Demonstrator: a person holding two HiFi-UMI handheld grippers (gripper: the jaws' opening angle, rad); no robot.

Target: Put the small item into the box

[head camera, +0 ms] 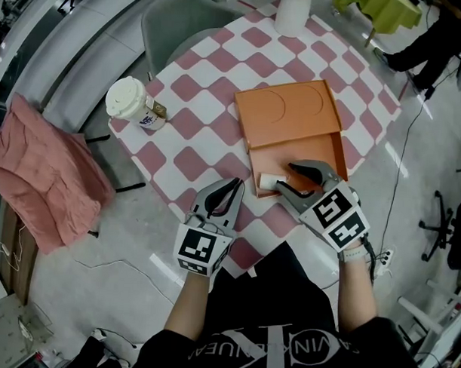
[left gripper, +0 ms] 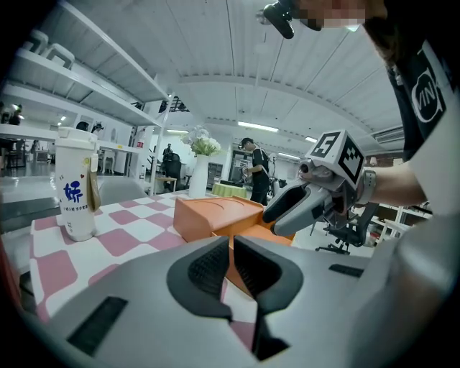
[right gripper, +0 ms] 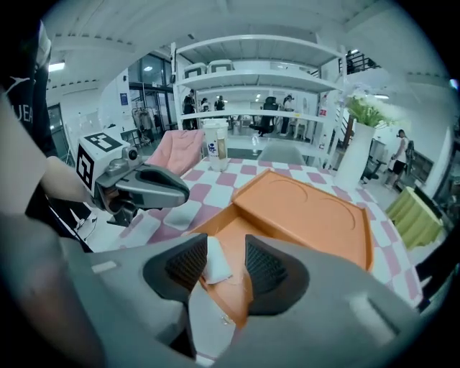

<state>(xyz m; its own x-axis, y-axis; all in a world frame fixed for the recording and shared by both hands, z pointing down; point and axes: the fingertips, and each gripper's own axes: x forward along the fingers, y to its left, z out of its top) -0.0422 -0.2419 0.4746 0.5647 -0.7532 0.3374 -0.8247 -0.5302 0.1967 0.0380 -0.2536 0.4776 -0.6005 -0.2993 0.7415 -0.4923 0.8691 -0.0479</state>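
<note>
The head view looks from high above, steeply down on the counter (head camera: 211, 96), with the orange box (head camera: 289, 114) just past the picture's middle. The left gripper view sits low over the counter, near-left of the box, and faces it across its own jaws. The right gripper view looks from just above the box's open near end, along its length. All three share the box and the checked counter around it.

"VIN" on the black shirt (left gripper: 425, 92)
</note>
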